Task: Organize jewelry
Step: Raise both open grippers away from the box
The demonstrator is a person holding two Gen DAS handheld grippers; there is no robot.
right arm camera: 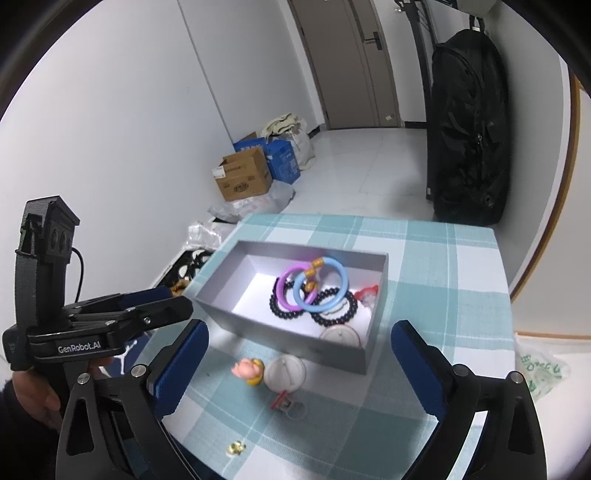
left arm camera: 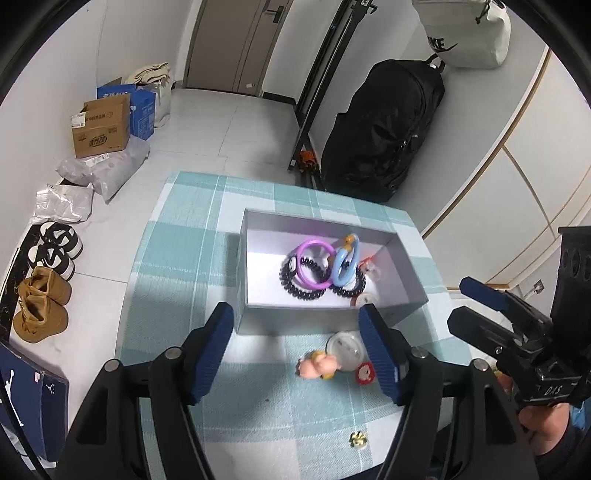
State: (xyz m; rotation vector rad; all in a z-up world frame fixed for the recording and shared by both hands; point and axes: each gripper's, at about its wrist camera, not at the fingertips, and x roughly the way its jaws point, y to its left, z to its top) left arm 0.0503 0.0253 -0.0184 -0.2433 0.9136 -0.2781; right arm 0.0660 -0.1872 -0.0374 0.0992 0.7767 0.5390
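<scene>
Two glossy plastic bangles [left arm camera: 325, 266] lean inside smooth rectangular grey box [left arm camera: 258, 258].

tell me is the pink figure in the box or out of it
Out. The pink figure lies on the checked cloth in front of the grey box, beside a round white badge.

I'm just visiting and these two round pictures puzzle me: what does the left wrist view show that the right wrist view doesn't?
Only the left wrist view shows the tan boots and white Nike bag. Only the right wrist view shows a green-printed plastic bag. Both show the grey box holding the purple bangle, and the pink figurine outside it.
</scene>
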